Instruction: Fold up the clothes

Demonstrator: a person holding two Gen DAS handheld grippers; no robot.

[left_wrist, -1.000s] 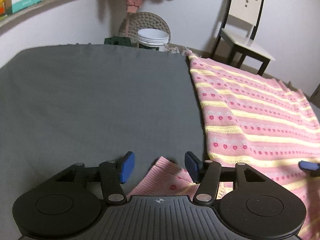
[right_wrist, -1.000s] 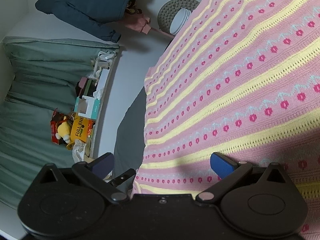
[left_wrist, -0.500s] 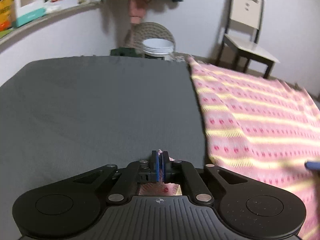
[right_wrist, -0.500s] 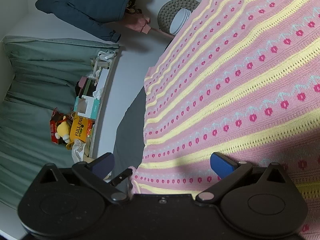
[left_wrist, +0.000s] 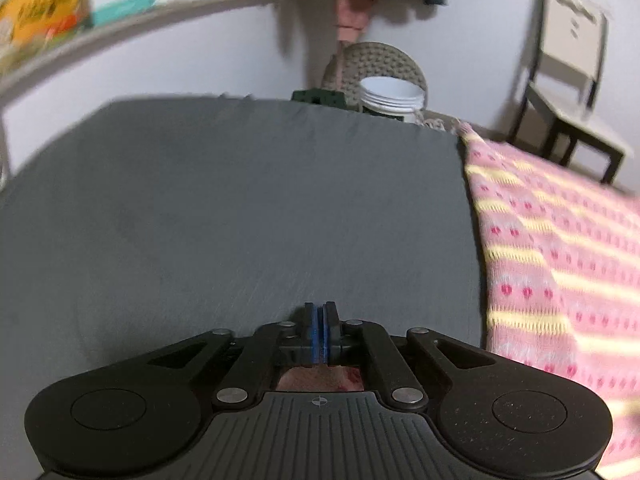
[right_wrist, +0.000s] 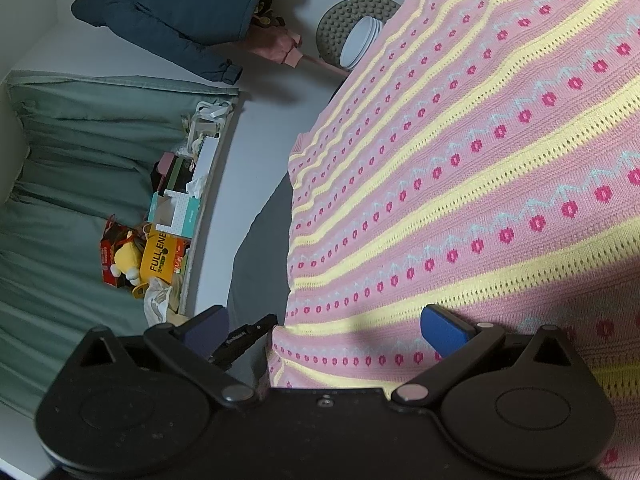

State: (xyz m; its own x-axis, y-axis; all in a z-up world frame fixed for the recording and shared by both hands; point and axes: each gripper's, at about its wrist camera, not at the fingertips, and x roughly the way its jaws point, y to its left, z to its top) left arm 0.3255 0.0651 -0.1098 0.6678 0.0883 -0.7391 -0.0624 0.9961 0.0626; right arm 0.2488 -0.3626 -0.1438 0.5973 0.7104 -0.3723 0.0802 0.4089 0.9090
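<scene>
A pink knitted garment (left_wrist: 552, 264) with yellow stripes and red dots lies spread on the grey cloth-covered surface (left_wrist: 240, 216), filling the right of the left wrist view. My left gripper (left_wrist: 320, 334) is shut on a corner of the pink garment; a bit of pink knit shows just behind the blue pads. In the right wrist view the same garment (right_wrist: 480, 168) fills the frame. My right gripper (right_wrist: 324, 326) hangs open over its lower edge, one blue pad off the cloth at the left, the other above it.
A white bucket (left_wrist: 390, 94) and a round woven mat stand beyond the far edge. A chair (left_wrist: 572, 92) is at the back right. A shelf with boxes (right_wrist: 168, 224) runs along the wall, beside green curtains and a dark jacket (right_wrist: 188, 12).
My left gripper went from open around the garment's corner to shut on it, then moved with the corner, blurring the view. The right gripper stayed open and still.
</scene>
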